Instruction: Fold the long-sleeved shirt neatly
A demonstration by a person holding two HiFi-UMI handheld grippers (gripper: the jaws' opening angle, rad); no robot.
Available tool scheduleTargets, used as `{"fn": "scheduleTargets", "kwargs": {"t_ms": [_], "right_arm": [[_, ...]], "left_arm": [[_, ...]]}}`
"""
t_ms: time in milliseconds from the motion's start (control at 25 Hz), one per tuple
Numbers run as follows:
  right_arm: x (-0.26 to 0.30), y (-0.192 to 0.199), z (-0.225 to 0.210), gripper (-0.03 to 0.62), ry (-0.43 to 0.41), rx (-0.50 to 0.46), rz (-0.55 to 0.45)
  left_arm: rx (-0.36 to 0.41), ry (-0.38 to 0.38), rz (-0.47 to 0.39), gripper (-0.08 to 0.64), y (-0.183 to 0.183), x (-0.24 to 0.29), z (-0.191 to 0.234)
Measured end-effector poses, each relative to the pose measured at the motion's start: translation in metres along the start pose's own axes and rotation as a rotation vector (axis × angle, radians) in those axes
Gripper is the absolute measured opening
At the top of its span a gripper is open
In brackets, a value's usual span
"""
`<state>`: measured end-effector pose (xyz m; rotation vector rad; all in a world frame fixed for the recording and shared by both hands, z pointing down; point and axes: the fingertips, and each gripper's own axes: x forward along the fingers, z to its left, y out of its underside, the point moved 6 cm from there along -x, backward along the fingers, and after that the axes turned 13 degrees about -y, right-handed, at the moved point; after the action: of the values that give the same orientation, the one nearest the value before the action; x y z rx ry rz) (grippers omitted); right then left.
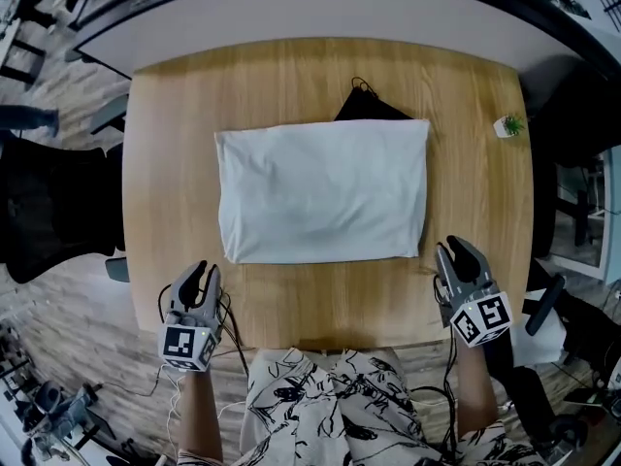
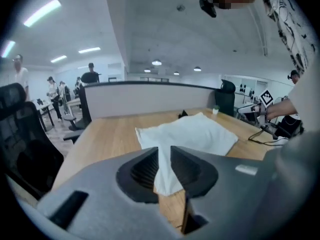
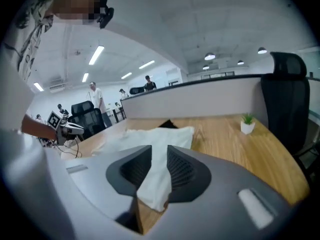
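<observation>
- 2 claws, the left claw point(image 1: 201, 275) and the right claw point(image 1: 454, 252), hang over the desk's point(image 1: 165, 144) near edge, each narrowly parted and gripping nothing.
- The shirt point(image 1: 325, 190) lies mid-desk as a tidy rectangle, so folding looks finished.
- Next, probably only smoothing is needed.
- No writing is readable, only the square markers point(image 1: 482, 318).

White shirt point(image 1: 323, 190), tan woodgrain table point(image 1: 175, 144).

One shirt point(image 1: 322, 190), one potted plant point(image 1: 508, 125), perhaps one dark garment point(image 1: 369, 107), two claws: left claw point(image 1: 204, 268), right claw point(image 1: 456, 247).
</observation>
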<state>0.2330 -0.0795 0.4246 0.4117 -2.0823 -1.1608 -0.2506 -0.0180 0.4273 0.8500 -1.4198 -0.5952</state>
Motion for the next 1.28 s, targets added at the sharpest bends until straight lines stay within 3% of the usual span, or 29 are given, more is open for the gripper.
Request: {"fn": "scheduleTargets", "kwargs": {"t_ms": [120, 320, 560, 840, 1280], "right_arm": [[-0.016, -0.036, 0.004, 0.006, 0.013, -0.058, -0.118], [-0.041, -0.066, 0.022, 0.006, 0.066, -0.133, -0.207], [-0.084, -0.096, 0.070, 0.006, 0.102, -0.212, -0.340], [-0.143, -0.098, 0.141, 0.006, 0.170, -0.259, -0.443], [-0.232, -0.063, 0.266, 0.006, 0.229, -0.325, -0.492]], "left_arm": [[0.001, -0.076, -0.125, 0.005, -0.033, -0.031, -0.003], [0.002, -0.137, -0.277, 0.005, -0.073, -0.081, -0.002], [-0.078, -0.168, -0.432, 0.005, -0.104, -0.140, 0.010], [-0.092, -0.136, -0.542, 0.005, -0.097, -0.212, 0.007], [-0.104, -0.104, -0.663, 0.003, -0.054, -0.336, -0.001]]}}
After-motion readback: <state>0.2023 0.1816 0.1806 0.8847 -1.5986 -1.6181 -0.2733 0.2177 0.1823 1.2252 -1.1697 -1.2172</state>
